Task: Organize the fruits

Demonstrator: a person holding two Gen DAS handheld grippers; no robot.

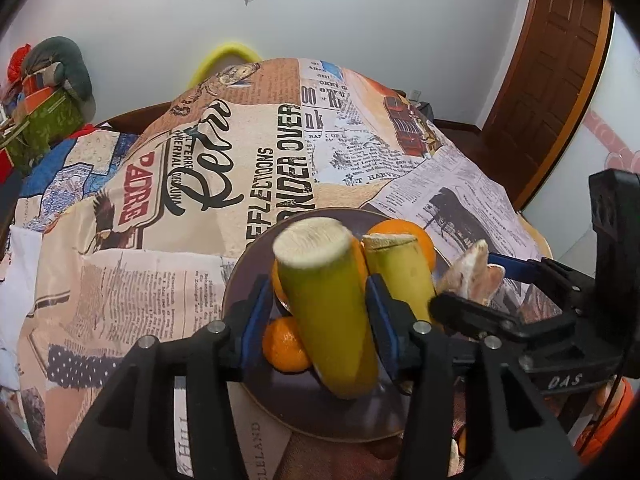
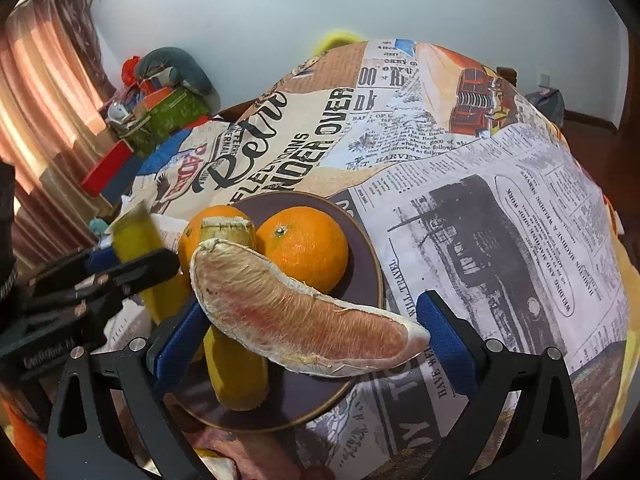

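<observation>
My left gripper (image 1: 320, 304) is shut on a yellow-green sugarcane piece (image 1: 324, 304) and holds it over the dark round plate (image 1: 320, 416). On the plate lie a second sugarcane piece (image 1: 400, 276) and oranges (image 1: 284, 346). My right gripper (image 2: 308, 328) is shut on a peeled pink pomelo segment (image 2: 296, 316) above the plate (image 2: 360, 248). In the right wrist view an orange (image 2: 306, 248) and the second sugarcane piece (image 2: 236, 364) rest on the plate. The left gripper's cane (image 2: 132, 240) shows at the left.
The plate sits on a table under a newspaper-print cloth (image 1: 180, 184). A pile of boxes and bags (image 2: 160, 104) stands at the far left by a curtain. A brown door (image 1: 556, 68) is at the right. A yellow chair back (image 1: 224, 58) rises behind the table.
</observation>
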